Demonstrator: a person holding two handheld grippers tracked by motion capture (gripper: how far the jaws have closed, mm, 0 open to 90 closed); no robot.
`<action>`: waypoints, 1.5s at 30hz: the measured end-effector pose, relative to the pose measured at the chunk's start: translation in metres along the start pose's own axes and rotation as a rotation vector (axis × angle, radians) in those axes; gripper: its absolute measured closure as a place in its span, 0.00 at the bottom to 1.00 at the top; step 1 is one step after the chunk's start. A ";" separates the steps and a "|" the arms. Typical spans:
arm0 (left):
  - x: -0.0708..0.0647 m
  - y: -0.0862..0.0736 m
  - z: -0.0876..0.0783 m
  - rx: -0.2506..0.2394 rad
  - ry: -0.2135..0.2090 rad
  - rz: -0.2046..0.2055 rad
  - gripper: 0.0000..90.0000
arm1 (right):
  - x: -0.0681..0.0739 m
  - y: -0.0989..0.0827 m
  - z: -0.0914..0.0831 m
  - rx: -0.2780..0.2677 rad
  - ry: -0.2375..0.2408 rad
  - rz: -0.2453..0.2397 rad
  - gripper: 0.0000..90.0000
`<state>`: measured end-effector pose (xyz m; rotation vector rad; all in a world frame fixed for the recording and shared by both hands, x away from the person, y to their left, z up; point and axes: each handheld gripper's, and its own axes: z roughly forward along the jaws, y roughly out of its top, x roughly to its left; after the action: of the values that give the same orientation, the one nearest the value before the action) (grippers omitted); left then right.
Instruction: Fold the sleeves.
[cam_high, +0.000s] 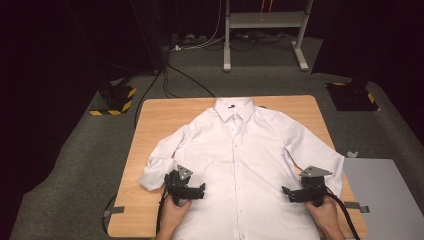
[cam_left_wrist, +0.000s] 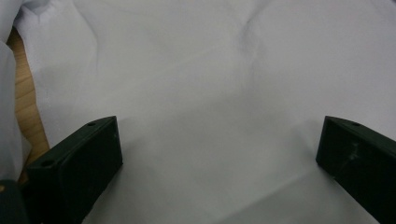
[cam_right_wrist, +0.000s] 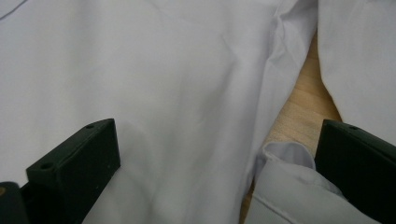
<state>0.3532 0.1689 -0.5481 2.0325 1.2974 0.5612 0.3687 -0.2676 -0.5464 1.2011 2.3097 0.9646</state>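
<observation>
A white buttoned shirt (cam_high: 235, 150) lies flat, front up, on a wooden table (cam_high: 160, 115), collar at the far edge and sleeves down its sides. My left gripper (cam_high: 200, 191) hovers over the shirt's lower left body, jaws pointing inward. The left gripper view shows it (cam_left_wrist: 219, 140) open above smooth cloth (cam_left_wrist: 210, 70). My right gripper (cam_high: 289, 194) sits over the lower right body, by the sleeve. From the right gripper view it (cam_right_wrist: 217, 140) is open, with the side seam, a folded cuff (cam_right_wrist: 289, 186) and bare wood (cam_right_wrist: 303, 107) between the jaws.
A grey board (cam_high: 380, 195) lies on the floor right of the table. Two black bases with yellow-black stripes (cam_high: 115, 100) (cam_high: 352, 95) flank the far corners. A metal stand (cam_high: 262, 30) and cables (cam_high: 185, 75) sit beyond the table on grey carpet.
</observation>
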 end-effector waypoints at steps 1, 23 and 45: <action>0.000 0.000 0.000 0.000 0.000 0.000 0.00 | 0.000 0.000 0.000 0.000 0.000 0.000 0.00; 0.000 0.000 0.000 0.001 -0.001 0.001 0.00 | 0.002 -0.004 -0.012 -0.045 -0.069 0.030 0.10; 0.001 0.000 0.000 0.002 -0.003 0.001 0.00 | -0.005 -0.009 -0.040 -0.119 -0.176 0.064 0.13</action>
<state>0.3532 0.1694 -0.5479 2.0344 1.2962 0.5579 0.3429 -0.2912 -0.5247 1.2643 2.0602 0.9625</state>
